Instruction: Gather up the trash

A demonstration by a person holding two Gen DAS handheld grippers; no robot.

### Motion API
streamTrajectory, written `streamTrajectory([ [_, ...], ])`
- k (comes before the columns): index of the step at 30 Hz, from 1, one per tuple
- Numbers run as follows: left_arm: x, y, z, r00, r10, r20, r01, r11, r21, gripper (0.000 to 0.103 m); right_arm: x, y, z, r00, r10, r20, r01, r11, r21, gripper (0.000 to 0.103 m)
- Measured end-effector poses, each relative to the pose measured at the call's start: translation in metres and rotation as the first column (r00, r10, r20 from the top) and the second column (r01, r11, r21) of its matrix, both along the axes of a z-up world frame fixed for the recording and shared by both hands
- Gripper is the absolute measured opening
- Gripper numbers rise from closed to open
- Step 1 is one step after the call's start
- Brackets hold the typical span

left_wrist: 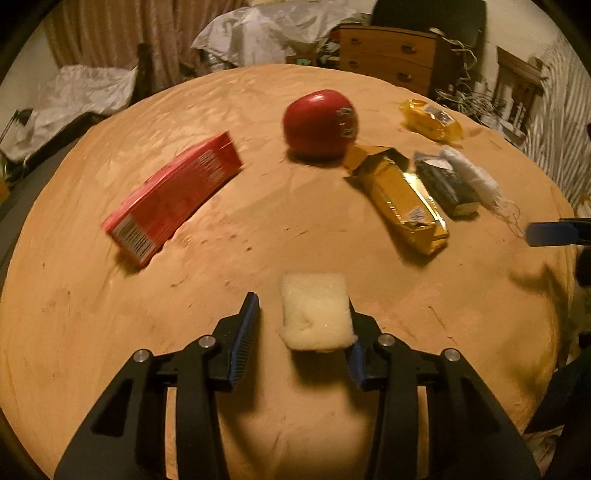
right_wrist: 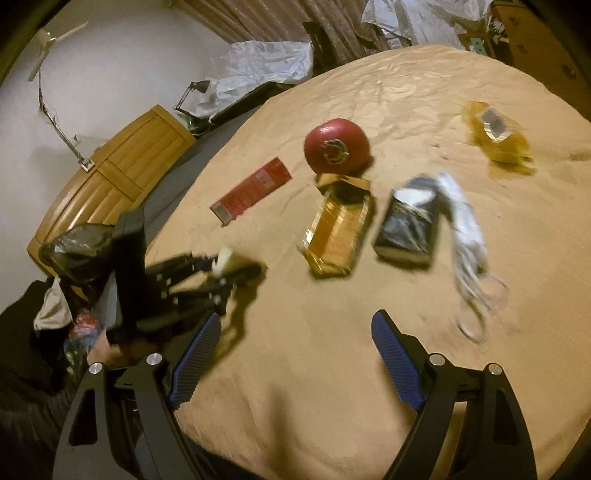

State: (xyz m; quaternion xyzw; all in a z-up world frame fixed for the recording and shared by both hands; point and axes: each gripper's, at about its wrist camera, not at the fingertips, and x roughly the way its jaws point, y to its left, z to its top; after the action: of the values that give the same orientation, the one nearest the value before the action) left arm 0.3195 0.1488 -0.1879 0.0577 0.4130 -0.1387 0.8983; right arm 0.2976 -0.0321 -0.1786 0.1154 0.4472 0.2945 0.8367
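Note:
My left gripper [left_wrist: 301,301] points down at the tan tablecloth [left_wrist: 295,240] with a pale foam sponge [left_wrist: 316,312] between its fingers. The sponge touches the right finger, and a strip of cloth shows between it and the left finger, so the jaws are open. The right wrist view shows this left gripper [right_wrist: 240,266] blurred, with the sponge [right_wrist: 223,260] at its tip. My right gripper [right_wrist: 297,316] stands wide open over bare cloth, with its blue pad [left_wrist: 550,234] also at the frame's right edge. Farther off lie a red box [left_wrist: 173,195], a gold packet [left_wrist: 402,199], a dark packet [left_wrist: 445,184], a white wad [left_wrist: 472,175] and a yellow wrapper [left_wrist: 432,120].
A red round object [left_wrist: 319,123] sits mid-table behind the gold packet. A black plastic bag [right_wrist: 77,251] hangs at the table's left edge near a person's hand [right_wrist: 103,350]. A wooden dresser [left_wrist: 388,55] and white plastic sheets [left_wrist: 258,29] stand beyond the far edge.

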Motion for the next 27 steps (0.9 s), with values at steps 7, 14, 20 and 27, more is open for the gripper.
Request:
streamTrajectory([
  [7,0.002,0.001,-0.004,1.000,0.005,-0.016,-0.005,1.000,-0.013,0.046,0.058,0.036,-0.005,0.999,-0.044,-0.013,0.044,0.998,-0.050,0.084],
  [14,0.006,0.002,-0.003,0.999,0.034,-0.011,-0.035,0.999,-0.040,0.048,0.097,0.063,-0.008,0.996,-0.087,-0.011,0.084,0.988,-0.126,0.084],
  [20,0.006,0.001,-0.003,0.996,0.087,-0.014,-0.088,0.994,-0.065,0.048,0.110,0.079,-0.025,0.996,-0.092,0.003,0.090,0.967,-0.240,0.075],
  [27,-0.002,0.004,-0.001,0.988,0.156,-0.003,-0.156,0.981,-0.116,0.032,0.101,0.078,-0.023,0.993,-0.071,0.095,0.094,0.959,-0.269,0.030],
])
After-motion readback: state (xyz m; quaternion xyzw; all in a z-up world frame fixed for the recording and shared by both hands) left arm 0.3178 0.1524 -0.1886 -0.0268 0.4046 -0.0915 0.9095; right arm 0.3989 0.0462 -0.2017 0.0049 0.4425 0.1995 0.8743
